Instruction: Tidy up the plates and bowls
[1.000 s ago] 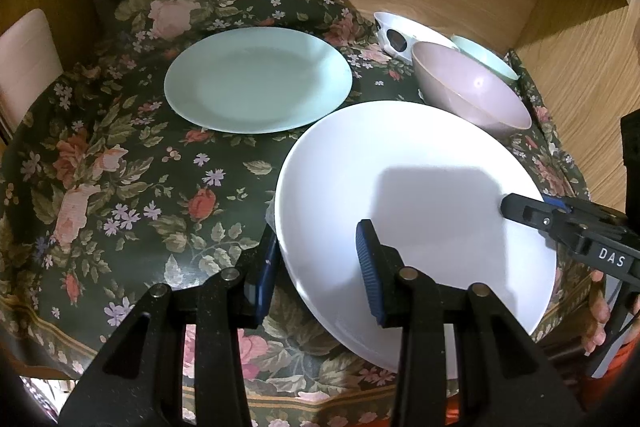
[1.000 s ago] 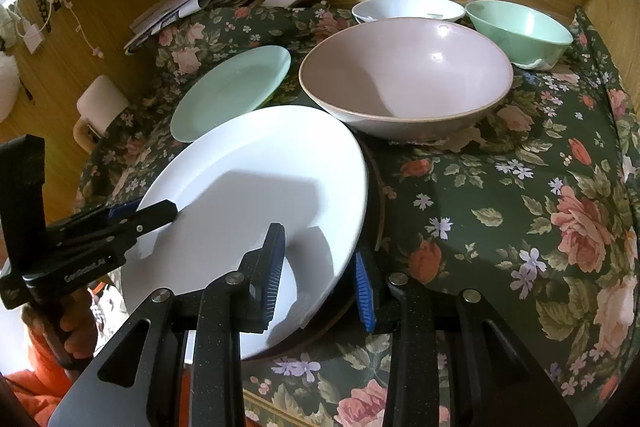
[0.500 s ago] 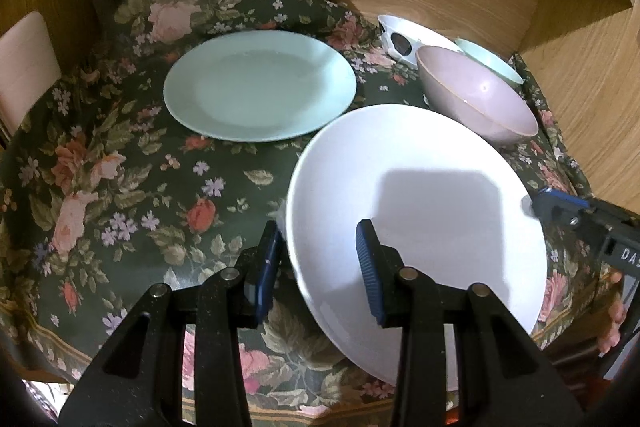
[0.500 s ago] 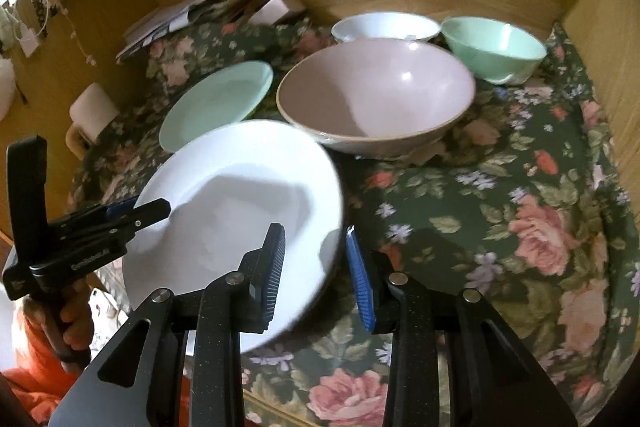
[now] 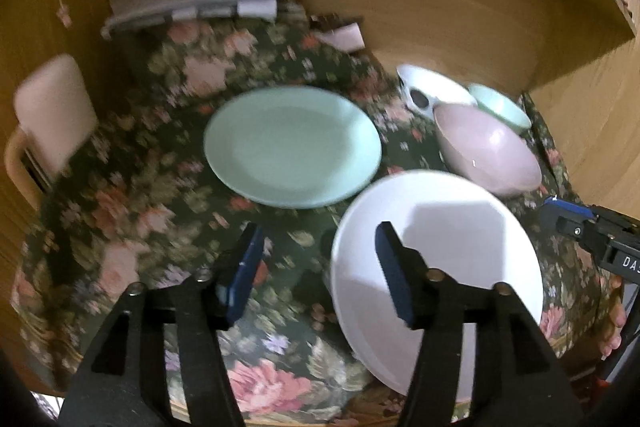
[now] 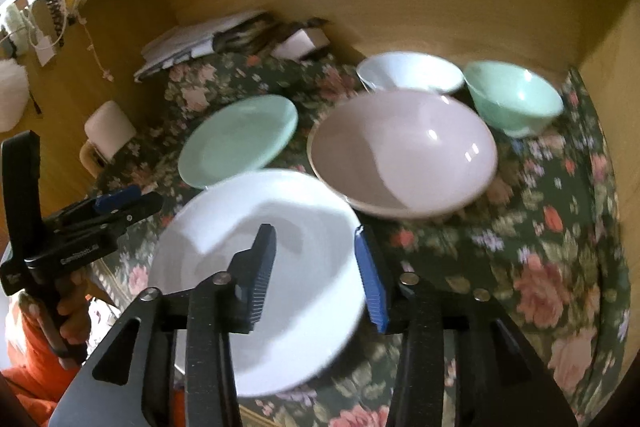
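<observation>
Left wrist view: the left gripper (image 5: 318, 267) tilts down over the near edge of the floral cloth (image 5: 132, 195), its jaws having just been opening; they stand released, one finger over the cloth, the other over the white plate (image 5: 452, 227), with the plate's left rim between them but not pressed. The right gripper (image 6: 314, 273) tilts down likewise, jaws also just opened and released, straddling the plate's right rim without pinching it. A hand (image 6: 70, 315) with an orange sleeve holds the left tool at the right view's lower left.

Both views are smeared by motion, so the cloth's pattern is hard to read. The plate's near rim is hidden behind the fingers. The white bowl (image 6: 410, 73) is half covered by the pink bowl (image 6: 404, 153).

The white plate lies flat at the front, just beside the green plate (image 5: 292, 147) and the pink bowl. The green bowl (image 6: 514, 99) sits near the right wooden wall (image 6: 608, 39). Papers (image 5: 192, 7) fill the back left corner; cloth lies bare at left and front right.
</observation>
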The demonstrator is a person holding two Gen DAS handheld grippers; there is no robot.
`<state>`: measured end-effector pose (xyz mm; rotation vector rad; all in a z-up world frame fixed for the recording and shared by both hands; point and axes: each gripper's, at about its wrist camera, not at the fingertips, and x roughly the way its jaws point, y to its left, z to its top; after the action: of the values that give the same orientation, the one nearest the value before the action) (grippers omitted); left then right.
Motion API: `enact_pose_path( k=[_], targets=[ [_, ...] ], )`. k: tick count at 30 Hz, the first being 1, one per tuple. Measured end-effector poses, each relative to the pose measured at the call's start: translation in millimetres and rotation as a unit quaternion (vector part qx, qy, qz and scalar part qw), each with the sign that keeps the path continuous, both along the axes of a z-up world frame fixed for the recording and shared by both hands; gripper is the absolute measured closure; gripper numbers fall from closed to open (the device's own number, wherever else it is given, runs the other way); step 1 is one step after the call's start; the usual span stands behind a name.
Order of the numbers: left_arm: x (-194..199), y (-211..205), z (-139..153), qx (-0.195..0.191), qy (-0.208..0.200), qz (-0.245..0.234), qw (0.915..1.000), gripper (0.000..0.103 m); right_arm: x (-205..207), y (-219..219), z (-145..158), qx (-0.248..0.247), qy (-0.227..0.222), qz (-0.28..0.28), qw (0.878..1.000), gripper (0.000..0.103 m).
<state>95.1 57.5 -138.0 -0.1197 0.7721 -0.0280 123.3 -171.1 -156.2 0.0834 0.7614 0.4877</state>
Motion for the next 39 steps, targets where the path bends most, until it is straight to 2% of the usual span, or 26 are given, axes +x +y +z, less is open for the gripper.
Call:
enact_pose_path(
  k=[5,8,12,14,23,31,39],
  targets=[
    [3.7,13.7,19.0,0.010,-0.025,0.012,0.9996,0.029,12.1,16.4,17.1,0.001,-0.024,0.015,1.000,0.050],
    [9.7,22.0,26.6,0.016,-0.035,0.020,0.9991,0.020,20.8,25.6,24.5,0.006,-0.032,0.025,0.999,0.046],
    [21.8,35.2,30.7,0.026,-0.035,0.034,0.9985,0.017,35.9,38.4,30.7,0.005,-0.039,0.035,0.999,0.042],
    [29.6,43.6,30.2,0.025,-0.032,0.041,0.9983,0.009,44.8,44.0,32.0,0.002,-0.039,0.039,0.998,0.041],
    [65.1,76.9,22.1,0.024,-0.016,0.061,0.9977,0.008,100.8,62.6,21.8,-0.020,-0.008,0.055,0.998,0.039],
    [94.4,96.3,1.3,0.033,0.016,0.069,0.9970,0.008,145.9,89.5,6.9,-0.069,0.021,0.069,0.995,0.039],
    [116.9,108.2,-20.6,0.022,0.047,0.064,0.9966,0.008,183.8,112.0,-15.3,-0.102,0.081,0.095,0.987,0.041]
  ],
)
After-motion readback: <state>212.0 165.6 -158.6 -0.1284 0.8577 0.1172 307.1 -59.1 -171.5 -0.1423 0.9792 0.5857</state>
